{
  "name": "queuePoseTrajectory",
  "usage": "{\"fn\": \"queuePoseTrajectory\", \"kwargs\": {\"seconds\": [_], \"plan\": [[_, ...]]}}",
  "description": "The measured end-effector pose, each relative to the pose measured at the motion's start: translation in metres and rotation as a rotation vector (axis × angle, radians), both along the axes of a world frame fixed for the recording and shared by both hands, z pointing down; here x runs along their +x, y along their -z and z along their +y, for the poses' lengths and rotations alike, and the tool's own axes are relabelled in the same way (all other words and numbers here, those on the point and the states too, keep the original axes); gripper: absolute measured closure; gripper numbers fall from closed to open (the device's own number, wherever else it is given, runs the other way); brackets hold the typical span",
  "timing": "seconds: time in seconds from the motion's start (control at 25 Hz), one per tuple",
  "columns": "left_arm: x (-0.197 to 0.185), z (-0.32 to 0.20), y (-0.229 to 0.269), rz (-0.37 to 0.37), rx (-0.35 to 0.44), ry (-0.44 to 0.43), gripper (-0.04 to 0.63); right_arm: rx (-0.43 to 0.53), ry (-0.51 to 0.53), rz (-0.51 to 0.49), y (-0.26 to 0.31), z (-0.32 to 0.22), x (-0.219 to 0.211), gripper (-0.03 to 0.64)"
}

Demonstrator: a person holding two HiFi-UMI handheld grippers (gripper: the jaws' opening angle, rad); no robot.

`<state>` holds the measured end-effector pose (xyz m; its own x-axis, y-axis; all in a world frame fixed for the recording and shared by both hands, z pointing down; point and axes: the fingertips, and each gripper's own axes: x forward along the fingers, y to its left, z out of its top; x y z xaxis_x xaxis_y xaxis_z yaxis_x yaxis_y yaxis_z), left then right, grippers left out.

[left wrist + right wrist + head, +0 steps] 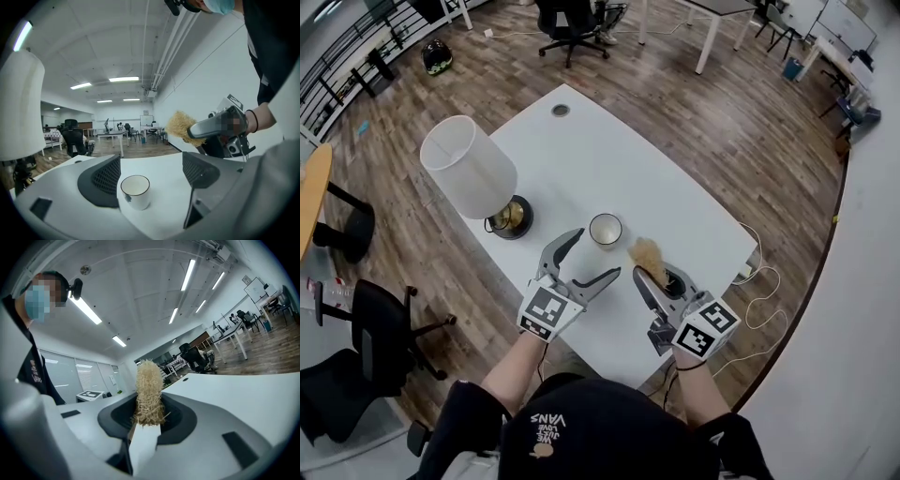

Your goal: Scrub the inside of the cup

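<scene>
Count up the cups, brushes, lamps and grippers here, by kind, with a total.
Cup: 1
Scrubbing brush: 1
Table lamp: 1
Grippers: 2 (left gripper, right gripper)
Total: 5

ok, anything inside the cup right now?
Cup looks empty; head view shows a pale inside. Brush is outside, held by the right gripper. Left gripper view: rim hides the bottom.

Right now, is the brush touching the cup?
Apart. The left gripper view shows the brush in the air, above and to the right of the cup, with a plain gap between them.
</scene>
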<state>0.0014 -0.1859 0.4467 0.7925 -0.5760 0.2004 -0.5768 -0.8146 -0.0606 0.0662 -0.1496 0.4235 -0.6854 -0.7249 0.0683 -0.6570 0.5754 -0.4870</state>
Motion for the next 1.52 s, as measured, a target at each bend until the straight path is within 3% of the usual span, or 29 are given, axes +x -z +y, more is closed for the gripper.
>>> {"fn": "queuePoseTrajectory", "kwargs": {"seconds": [0.24,0.4,0.56,0.64,0.72,0.88,1.04,1.52], "plan": [[-0.013,0.038,0.039,0.029,0.091,0.049,0.173,0.042,0.023,0.009,0.017,0.024,-0.004,0.517],[-0.019,0.061,0.050,0.038,0.110,0.067,0.197,0.072,0.032,0.017,0.027,0.040,-0.005,0.517],[-0.022,0.082,0.061,0.032,0.153,0.083,0.333,0.092,0.039,0.023,0.033,0.054,-0.004,0.517],[-0.024,0.091,0.067,0.030,0.166,0.093,0.356,0.099,0.044,0.029,0.035,0.061,-0.005,0.517],[-0.026,0.098,0.070,0.025,0.166,0.106,0.381,0.106,0.049,0.036,0.038,0.067,-0.007,0.517],[-0.028,0.110,0.072,0.008,0.164,0.127,0.501,0.114,0.062,0.064,0.040,0.077,-0.010,0.517],[-0.034,0.119,0.063,-0.004,0.108,0.139,0.571,0.131,0.083,0.091,0.035,0.085,-0.017,0.517],[-0.040,0.126,0.062,-0.031,0.063,0.143,0.584,0.135,0.102,0.194,0.033,0.086,-0.029,0.517]]}}
